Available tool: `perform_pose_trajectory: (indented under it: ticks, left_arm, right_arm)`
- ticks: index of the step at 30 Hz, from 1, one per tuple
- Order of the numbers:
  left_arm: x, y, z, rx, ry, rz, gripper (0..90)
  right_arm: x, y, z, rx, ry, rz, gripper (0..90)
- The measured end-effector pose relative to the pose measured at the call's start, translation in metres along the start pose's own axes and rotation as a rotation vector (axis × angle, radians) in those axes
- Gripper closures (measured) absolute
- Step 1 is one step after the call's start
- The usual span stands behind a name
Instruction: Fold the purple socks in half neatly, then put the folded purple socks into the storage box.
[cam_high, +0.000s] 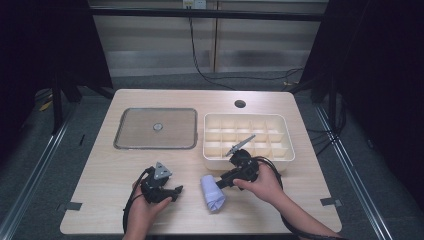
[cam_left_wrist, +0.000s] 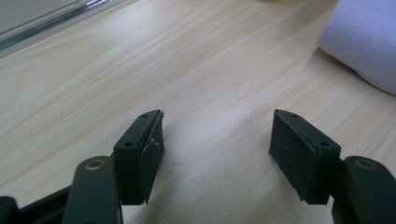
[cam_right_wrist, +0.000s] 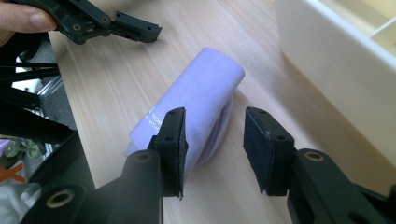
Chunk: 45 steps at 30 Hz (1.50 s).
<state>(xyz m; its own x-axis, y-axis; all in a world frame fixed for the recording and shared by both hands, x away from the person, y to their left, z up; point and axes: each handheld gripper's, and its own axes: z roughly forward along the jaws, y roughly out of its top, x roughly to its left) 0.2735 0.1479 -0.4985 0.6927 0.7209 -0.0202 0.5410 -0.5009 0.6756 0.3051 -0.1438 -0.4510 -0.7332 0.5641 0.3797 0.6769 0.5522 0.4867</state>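
Two hand-held grippers low over the near table, a rolled lavender cloth between them.

Near edge: left gripper (cam_high: 172, 192) held low in the left hand (cam_high: 142, 210), pointing toward the roll, jaws spread wide over bare wood with nothing between them. Just beyond, right gripper (cam_high: 220, 183) gripped by the right hand (cam_high: 262, 185), angled down at the rolled lavender cloth (cam_high: 212, 192); jaws partly apart, one pad (cam_right_wrist: 173, 147) over the roll's edge, not pressing on it. Roll lying flat on the table (cam_high: 100, 190), close to the front edge, just in front of the white divided box (cam_high: 247, 155). Open wood to the left and right of both hands. Farther back: box compartments mostly bare, a slim grey tool (cam_high: 240, 145) resting across the dividers; beside it a shallow grey tray (cam_high: 122, 130) with a small round piece (cam_high: 158, 127) at its centre.
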Motion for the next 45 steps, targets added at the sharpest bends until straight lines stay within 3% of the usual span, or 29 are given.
perform_pose_trajectory:
  ticks: [22,30,45]
  left_arm:
    - [0.000,-0.008,0.004,-0.083,-0.001,0.011,29.3]
    - [0.001,-0.008,0.004,-0.082,-0.002,0.016,29.0]
    - [-0.001,-0.007,0.005,-0.082,0.006,0.001,29.0]
  right_arm:
    - [-0.001,-0.001,0.001,0.042,0.025,0.028,56.8]
    - [-0.002,0.001,0.001,0.043,0.046,0.049,56.4]
    - [-0.007,0.002,0.019,0.084,0.096,0.151,55.8]
